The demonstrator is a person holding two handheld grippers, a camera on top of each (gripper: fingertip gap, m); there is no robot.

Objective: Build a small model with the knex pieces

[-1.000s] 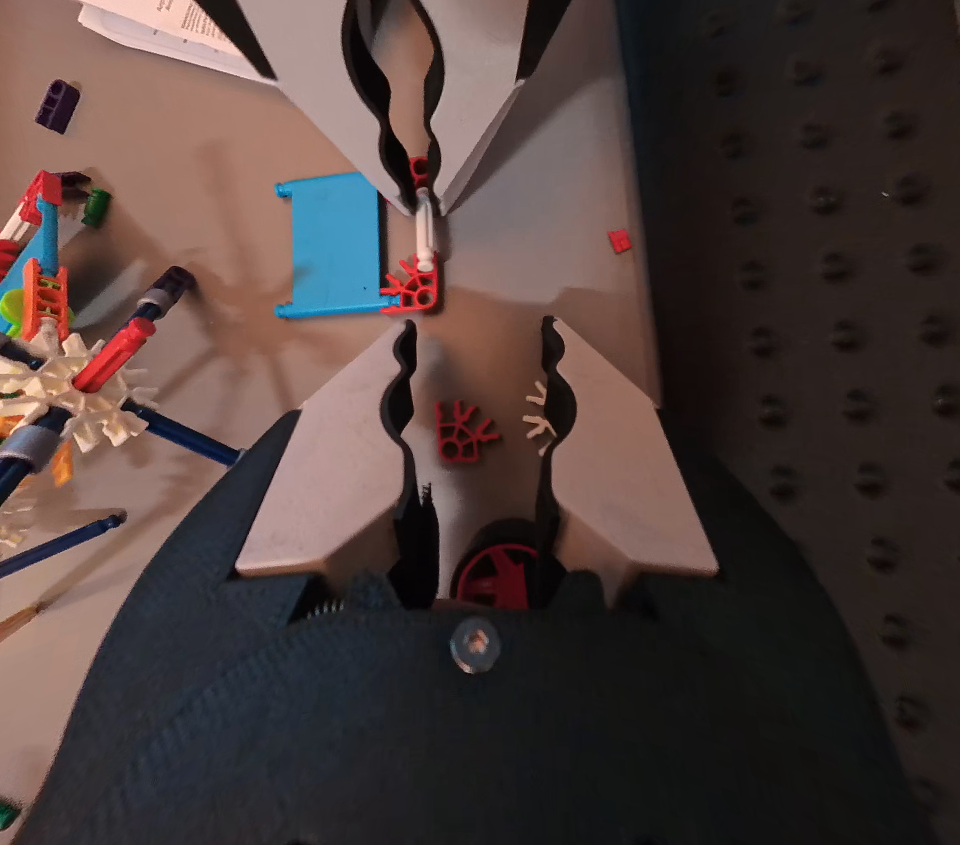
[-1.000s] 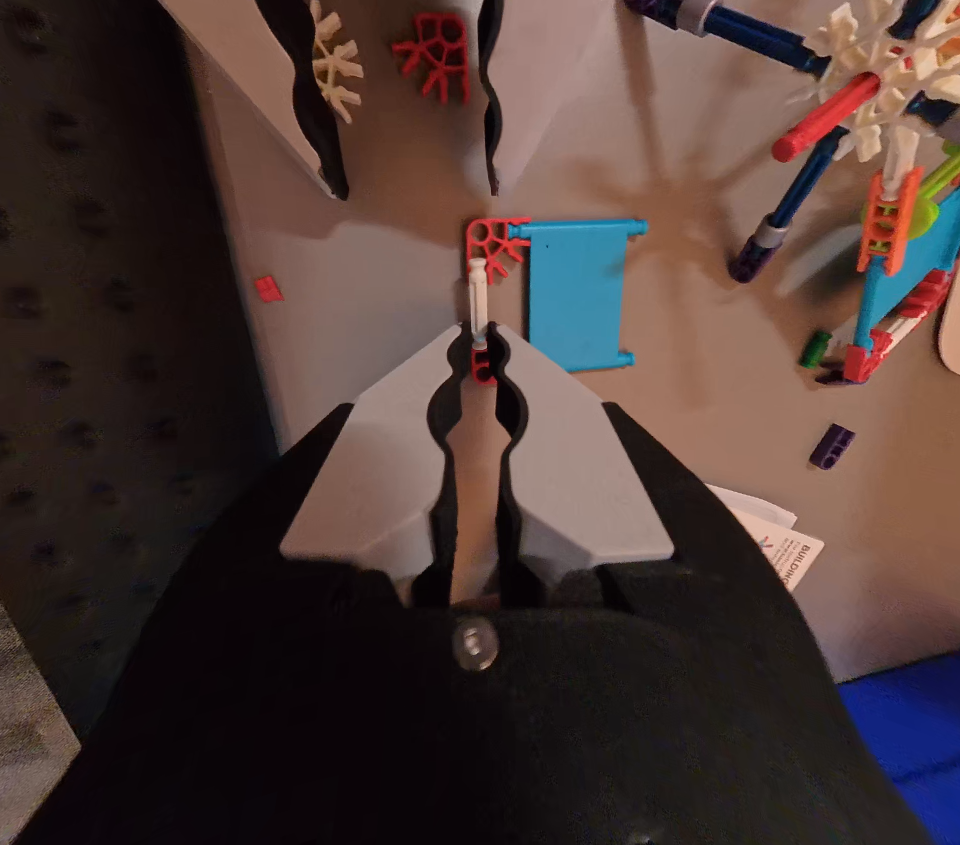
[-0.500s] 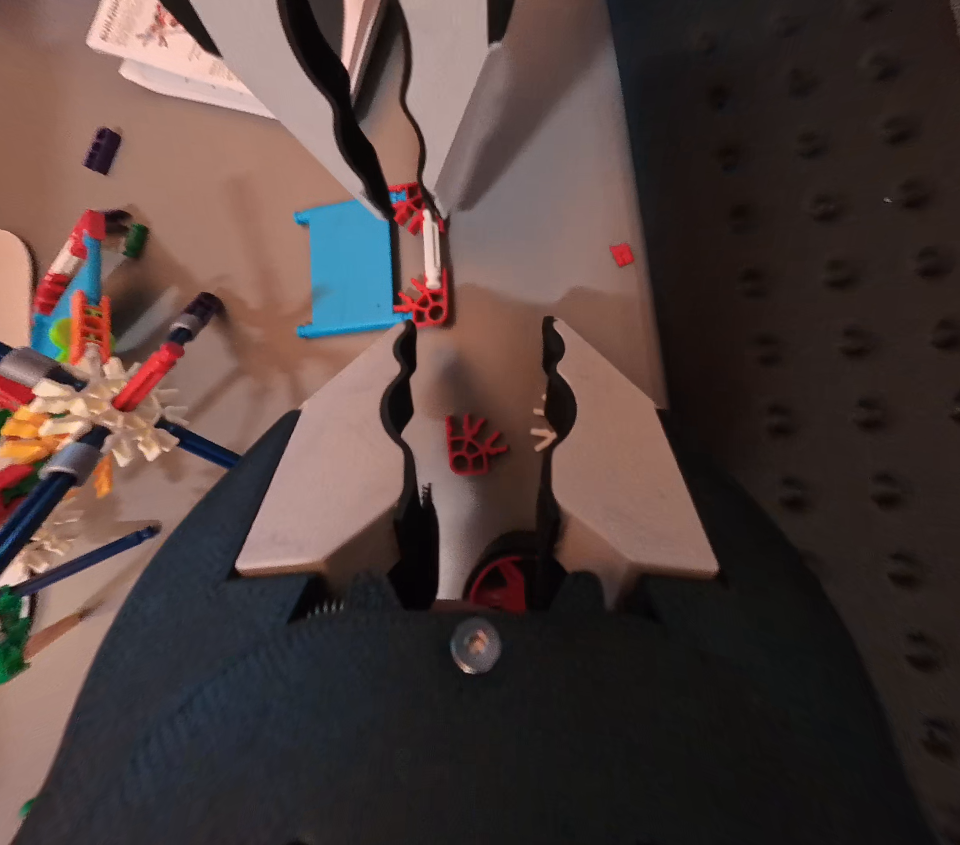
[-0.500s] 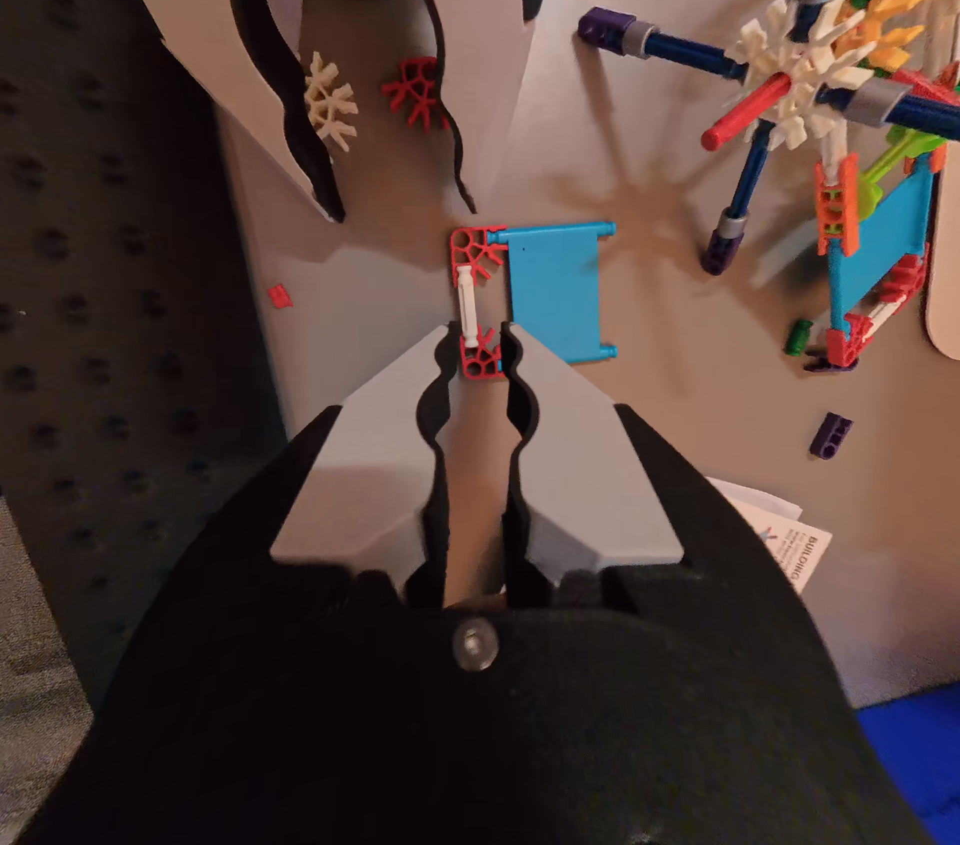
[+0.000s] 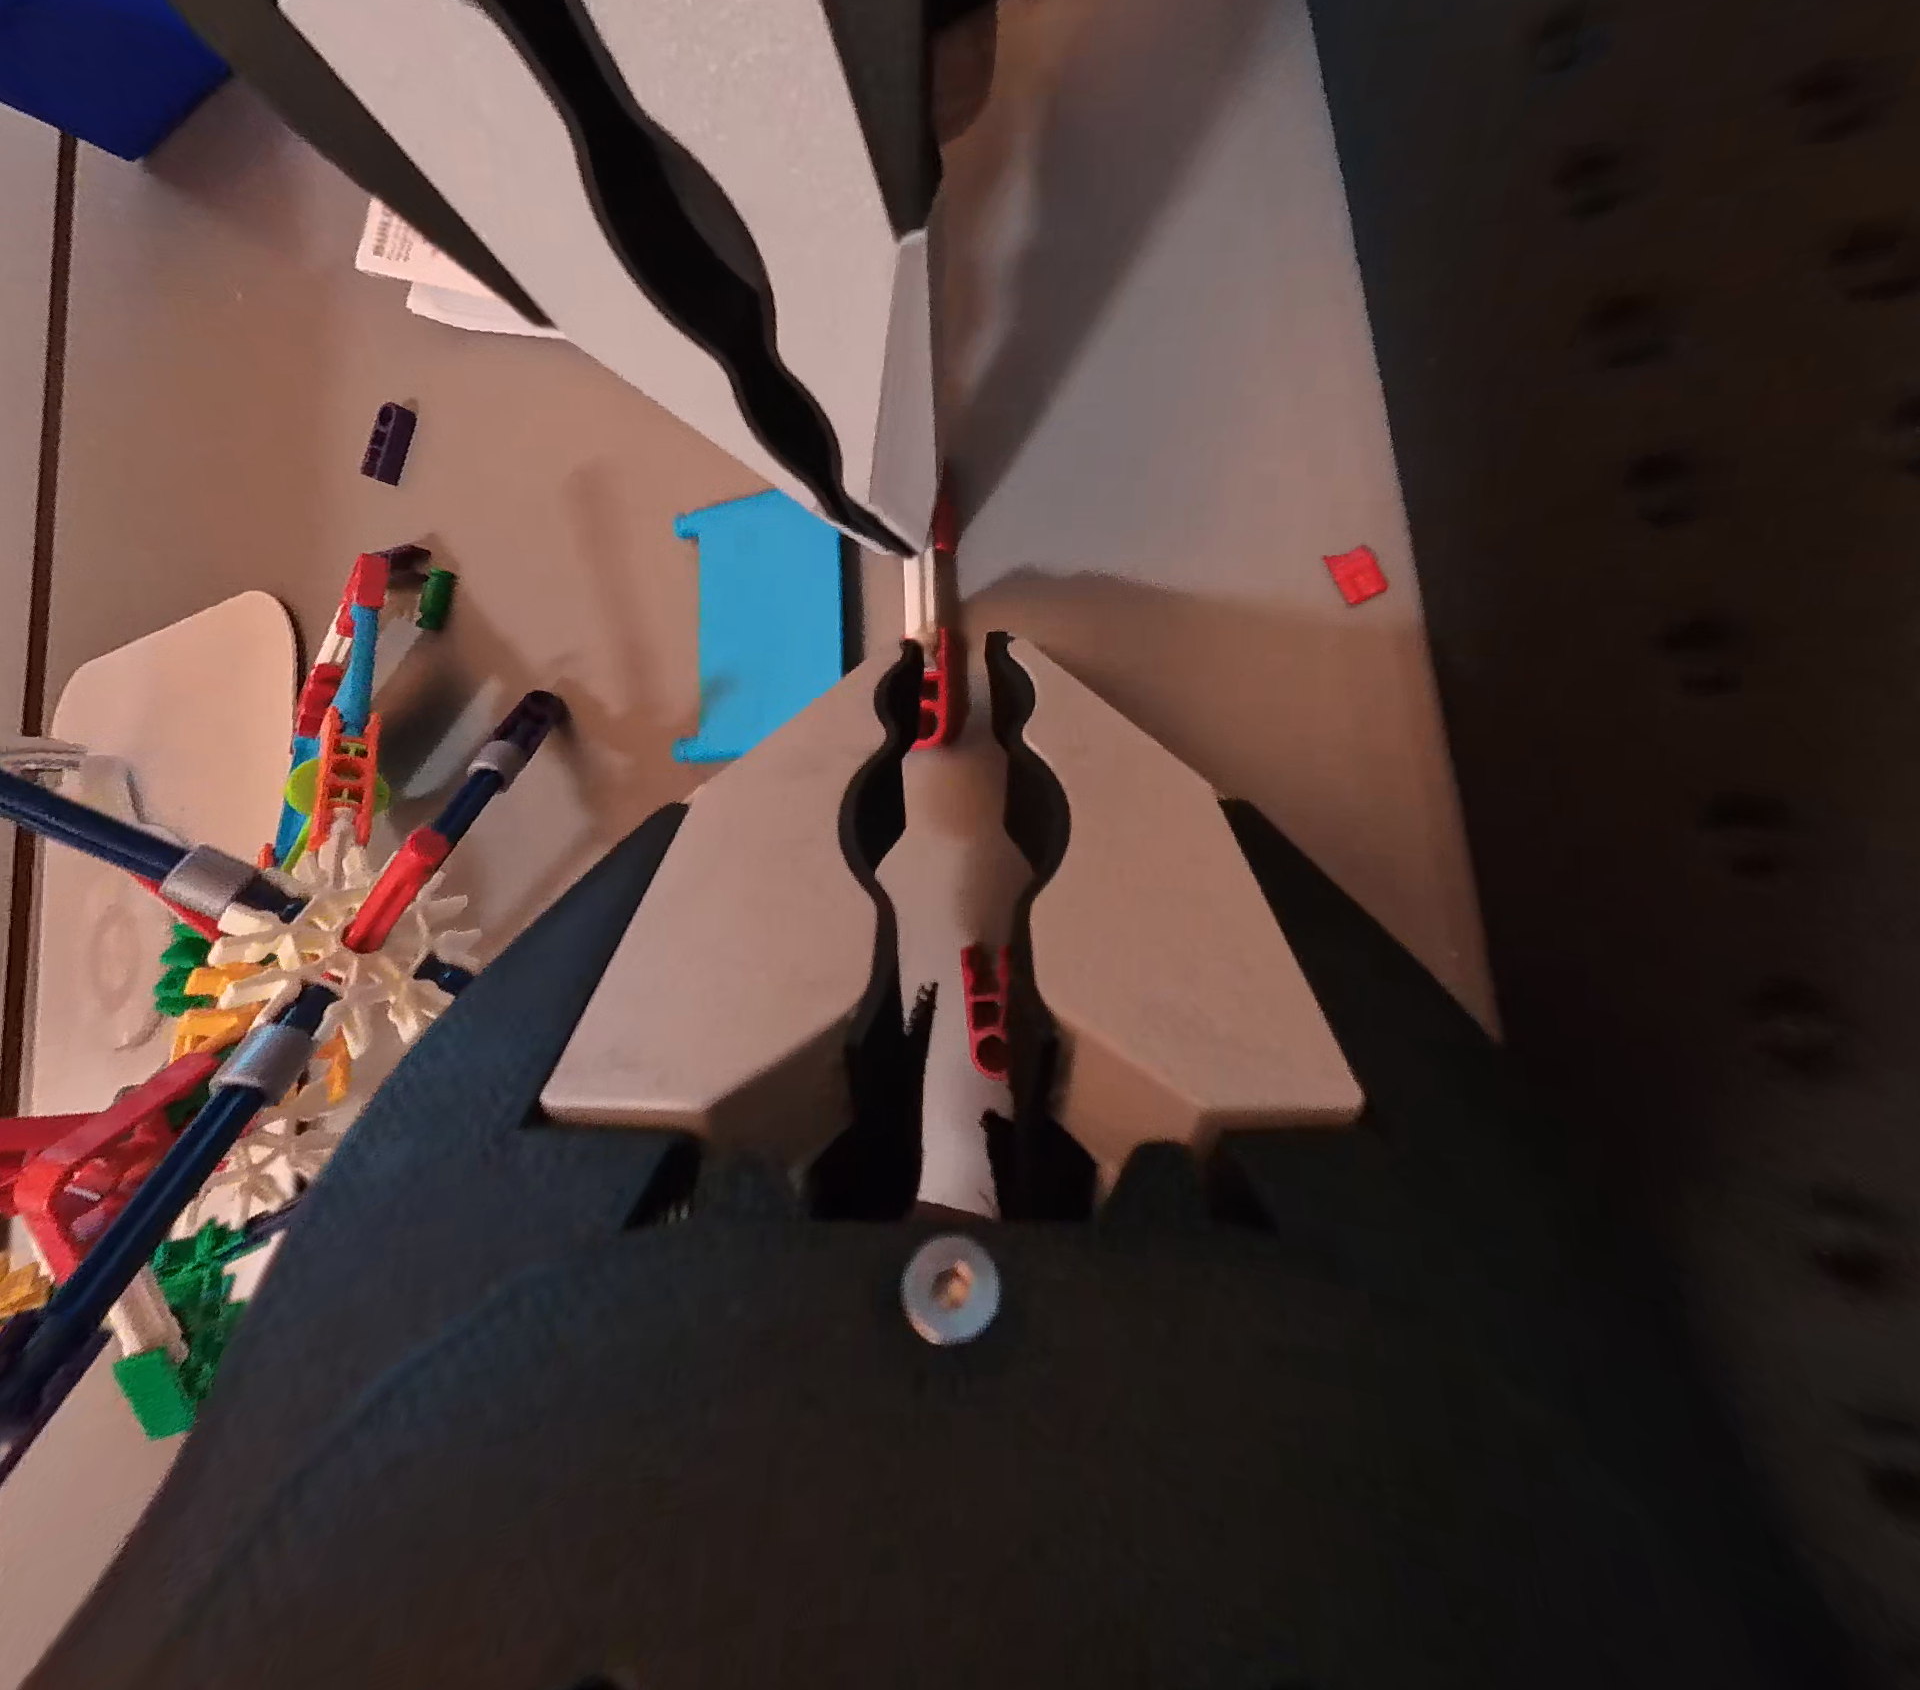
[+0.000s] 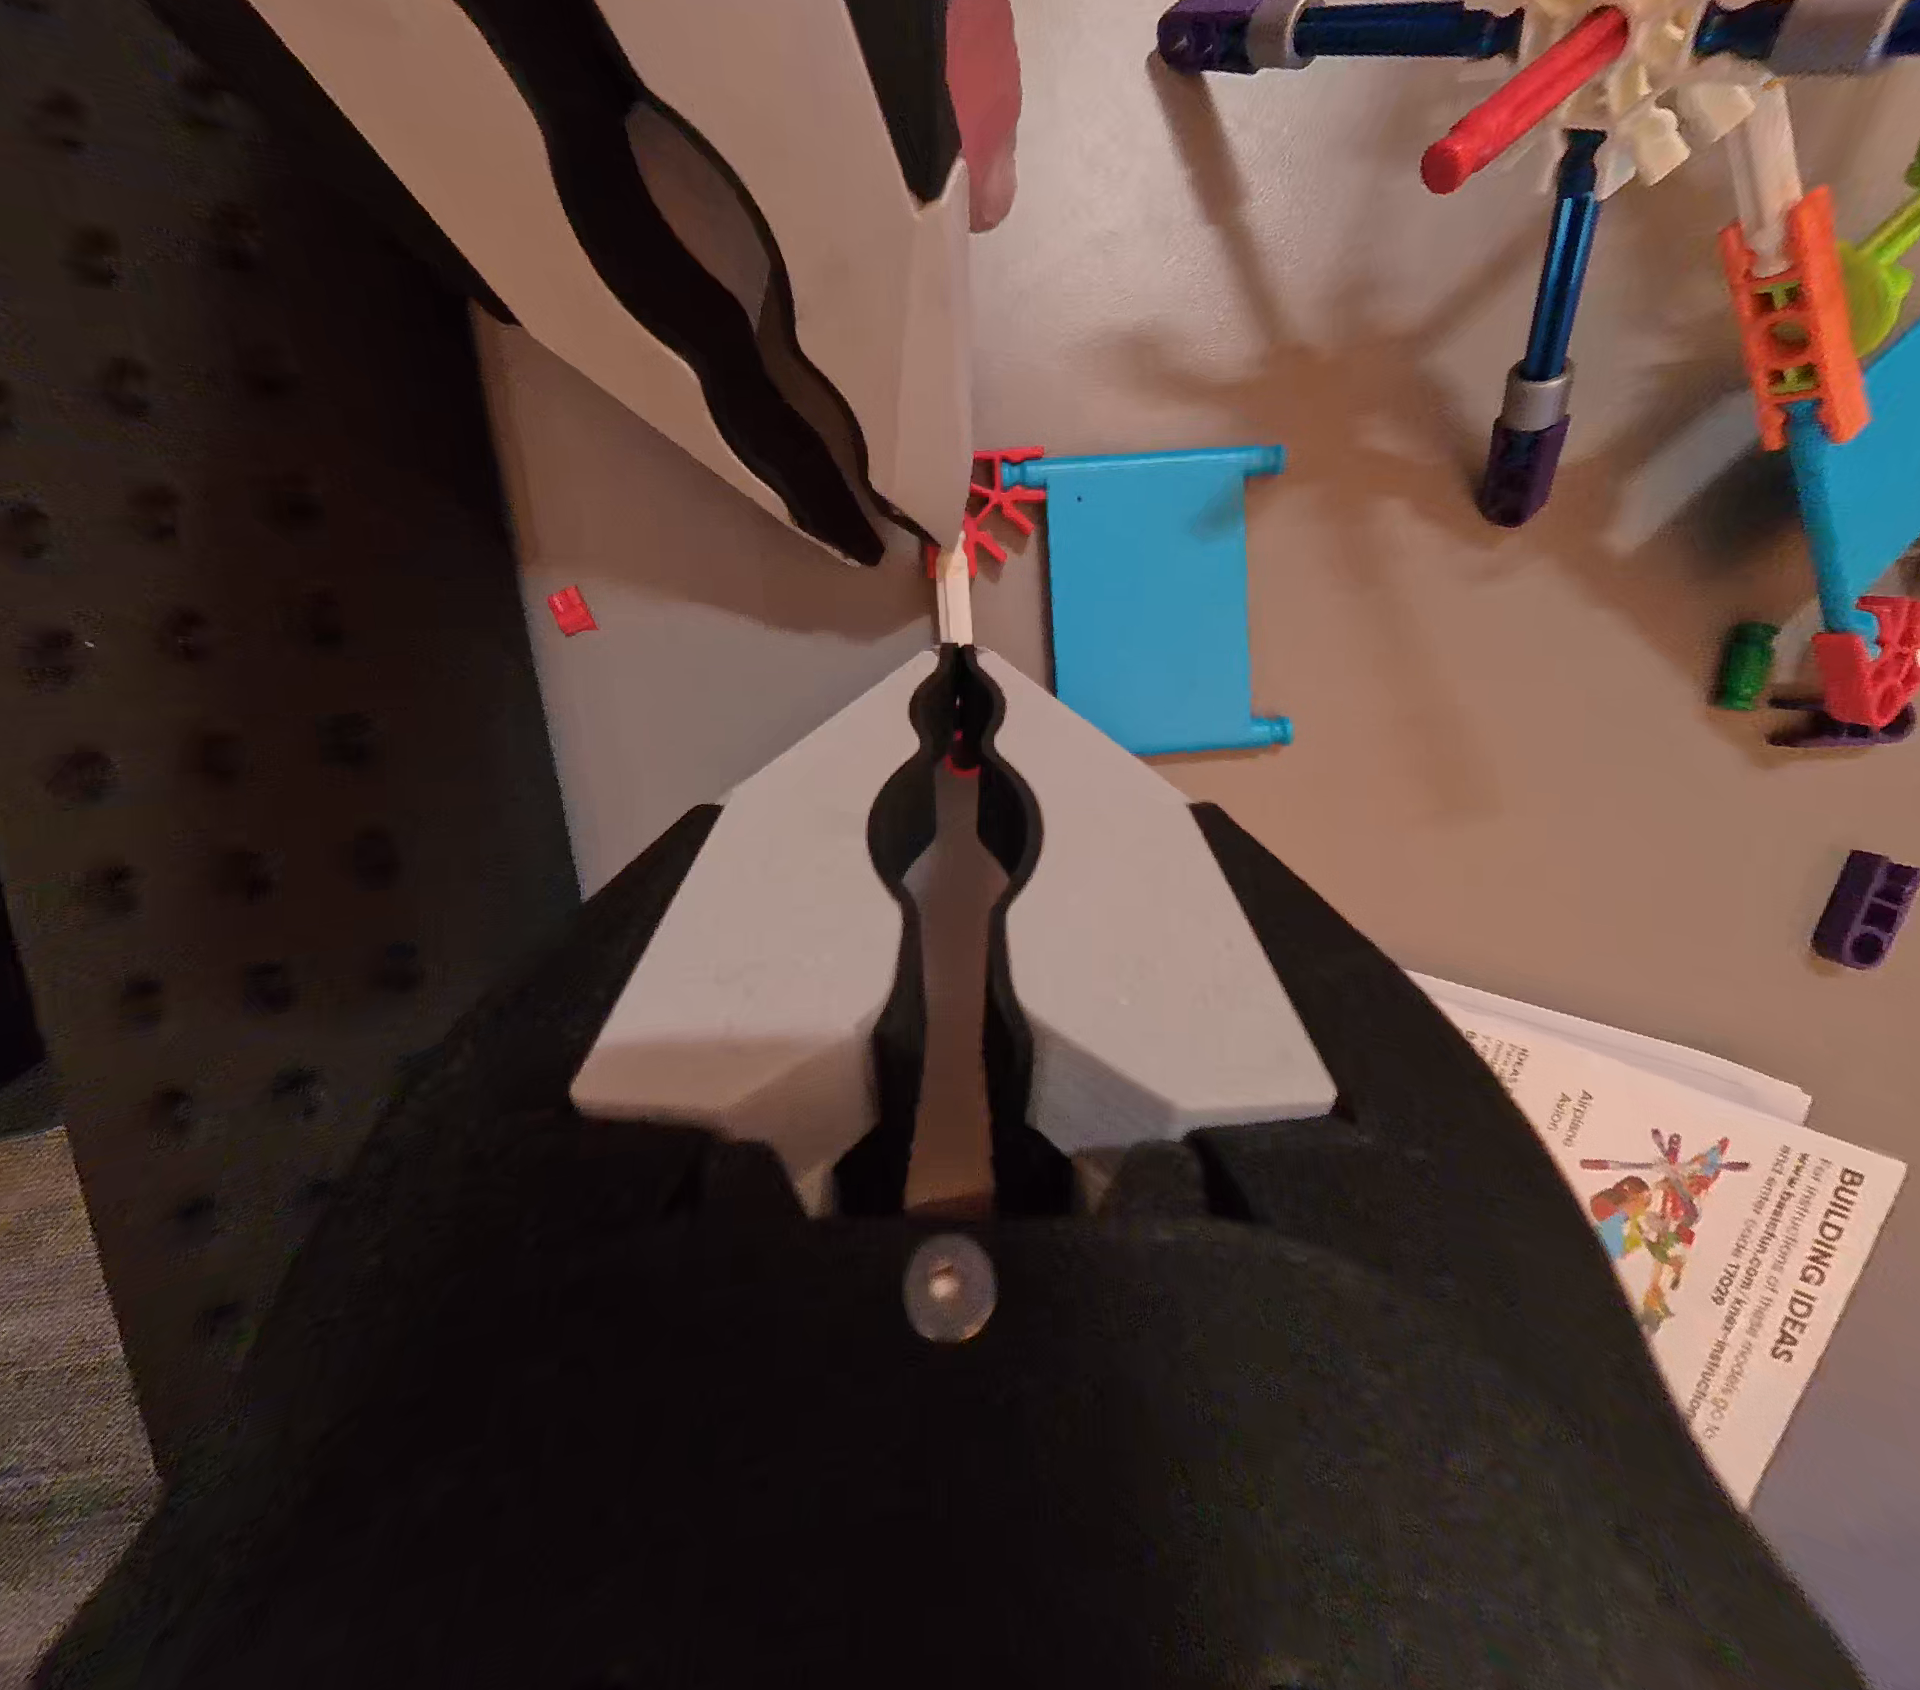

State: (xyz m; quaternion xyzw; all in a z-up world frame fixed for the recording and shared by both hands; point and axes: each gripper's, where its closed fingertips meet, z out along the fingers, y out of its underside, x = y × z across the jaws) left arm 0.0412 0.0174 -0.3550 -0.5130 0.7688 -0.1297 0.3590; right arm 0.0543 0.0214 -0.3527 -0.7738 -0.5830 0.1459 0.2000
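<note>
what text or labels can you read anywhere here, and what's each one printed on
White leaflet, lower right in the right wrist view: a dark printed heading and smaller lines beside a coloured picture. I will not quote the wording.
Same leaflet, corner in the left wrist view: print too small and blurred to read.
Blue panel and the other toy pieces: no writing visible.

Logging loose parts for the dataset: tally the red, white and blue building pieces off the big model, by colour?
Red: 4 (left-held connector in left claw, right-held connector in right claw, loose connector, small square)
White: 1 (rod)
Blue: 1 (panel)
Total: 6
</note>
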